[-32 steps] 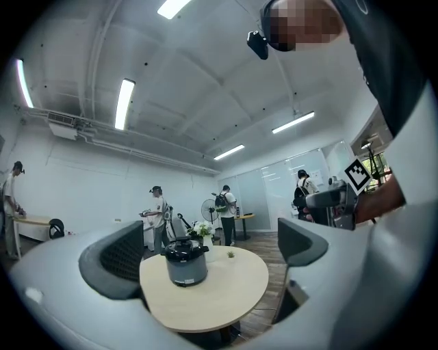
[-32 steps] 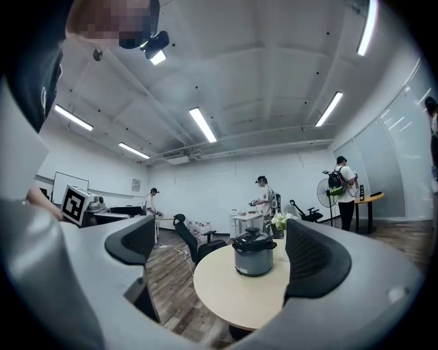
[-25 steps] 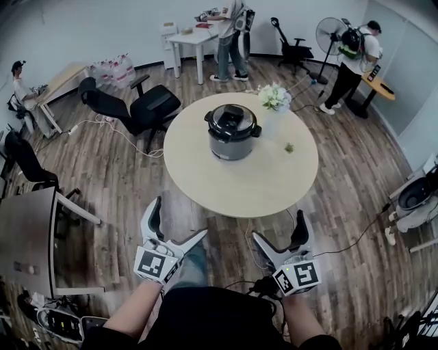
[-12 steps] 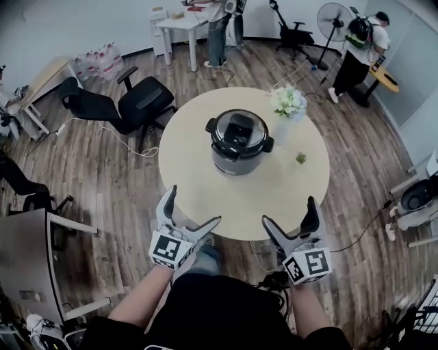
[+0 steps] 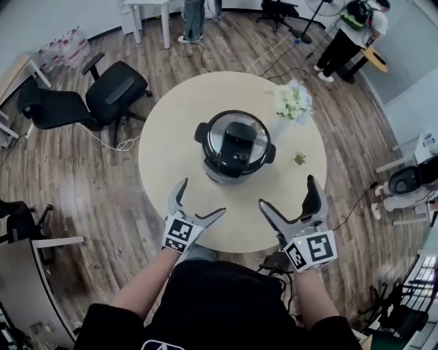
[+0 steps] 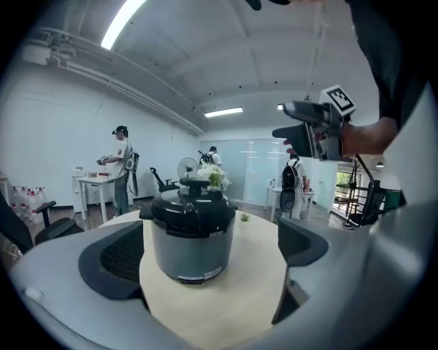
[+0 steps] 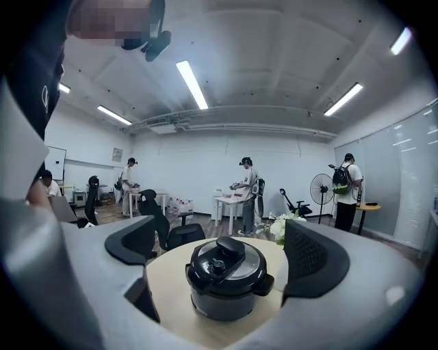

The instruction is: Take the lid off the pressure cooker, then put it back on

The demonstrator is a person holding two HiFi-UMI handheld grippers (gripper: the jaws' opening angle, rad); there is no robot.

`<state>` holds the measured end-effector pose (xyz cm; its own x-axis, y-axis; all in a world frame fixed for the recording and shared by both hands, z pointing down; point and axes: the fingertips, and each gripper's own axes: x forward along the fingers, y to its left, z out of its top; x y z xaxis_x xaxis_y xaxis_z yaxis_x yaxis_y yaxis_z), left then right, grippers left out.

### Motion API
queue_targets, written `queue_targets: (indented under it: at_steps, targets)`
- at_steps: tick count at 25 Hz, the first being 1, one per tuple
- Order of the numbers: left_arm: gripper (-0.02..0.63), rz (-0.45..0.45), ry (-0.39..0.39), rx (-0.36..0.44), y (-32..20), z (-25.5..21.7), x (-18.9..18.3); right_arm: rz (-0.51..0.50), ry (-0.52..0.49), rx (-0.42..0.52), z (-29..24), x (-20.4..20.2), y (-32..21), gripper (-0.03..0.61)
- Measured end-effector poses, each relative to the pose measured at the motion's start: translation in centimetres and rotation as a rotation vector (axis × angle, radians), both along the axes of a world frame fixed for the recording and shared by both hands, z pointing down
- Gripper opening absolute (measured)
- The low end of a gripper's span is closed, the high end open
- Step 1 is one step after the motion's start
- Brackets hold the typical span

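An open office with a wood-plank floor (image 5: 82,171) surrounds a pale round table (image 5: 171,164), and about at the middle of that table stands the pressure cooker (image 5: 233,154), a grey pot with black side handles. Its lid (image 5: 236,140) sits on the pot, black around a shiny ring, with a black block-shaped handle across the top. Beyond the cooker, toward the table's far right edge, is a bunch of white flowers (image 5: 293,101), and a small green sprig (image 5: 300,158) lies on the tabletop to the cooker's right, apart from it. The left gripper (image 5: 202,198) hovers over the near edge of the table, its jaws spread wide with nothing between them; in the left gripper view the cooker shows in the gap but well ahead of the jaws, untouched. The right gripper (image 5: 287,193) is held about level with it over the near right edge, jaws likewise wide apart and empty, and in the right gripper view the cooker is again framed between them at a distance. Both are short of the pot, one toward each side of it. A black office chair (image 5: 116,92) stands off the table's far left, a white table (image 5: 147,8) is by the back wall, and a person with a backpack (image 5: 349,31) is at the far right corner
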<state>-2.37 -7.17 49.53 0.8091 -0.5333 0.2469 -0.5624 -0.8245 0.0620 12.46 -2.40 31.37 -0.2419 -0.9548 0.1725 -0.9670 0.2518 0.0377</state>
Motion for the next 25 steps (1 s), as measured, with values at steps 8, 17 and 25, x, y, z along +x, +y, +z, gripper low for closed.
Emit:
queue_targets:
  at_steps: [8, 17, 25]
  targets:
    - [0.589, 0.076, -0.110, -0.071, -6.4, 7.9, 3.3, -0.007, 0.048, -0.040, 0.8, -0.9, -6.8, 0.594]
    - [0.591, 0.072, -0.154, -0.111, -9.5, 11.9, 6.4, -0.106, 0.094, -0.113, 2.6, -0.2, -12.1, 0.594]
    - [0.591, 0.021, -0.172, -0.110, -10.3, 12.5, 7.6, -0.315, 0.172, -0.254, 6.6, 0.6, -15.4, 0.591]
